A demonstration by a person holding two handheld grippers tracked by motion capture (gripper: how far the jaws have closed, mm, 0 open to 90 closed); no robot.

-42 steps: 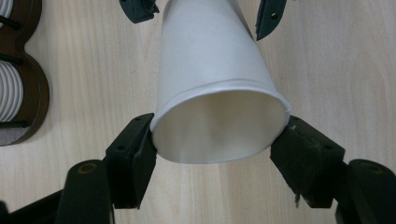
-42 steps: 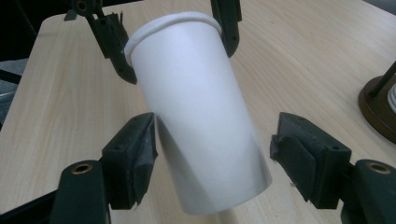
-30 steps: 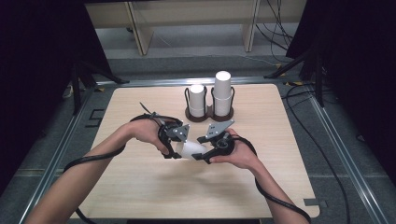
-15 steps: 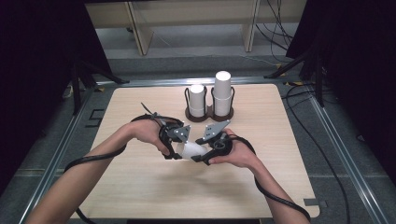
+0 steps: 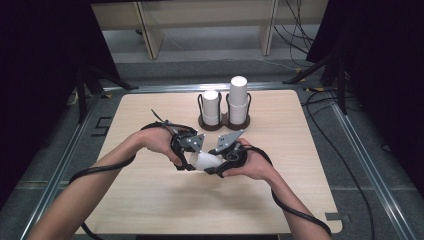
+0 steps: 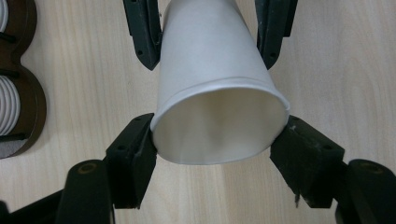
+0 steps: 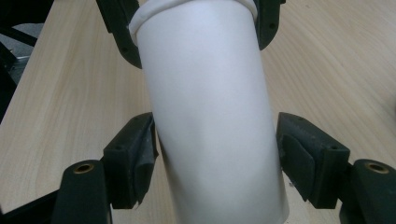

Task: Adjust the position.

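Both grippers clamp one white paper cup (image 5: 205, 161) at six o'clock from the cup holder (image 5: 224, 120), probably separating nested cups.

The left gripper (image 6: 212, 154) grips the rim end; the right gripper (image 7: 215, 156) grips the body.

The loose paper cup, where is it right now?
In the high view the paper cup is held sideways between the left claw and right claw, above mid-table, in front of the cup holder.

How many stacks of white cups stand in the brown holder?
2: a shorter stack in the holder's left ring, a taller stack in its right ring. How many cups each contains cannot be told.
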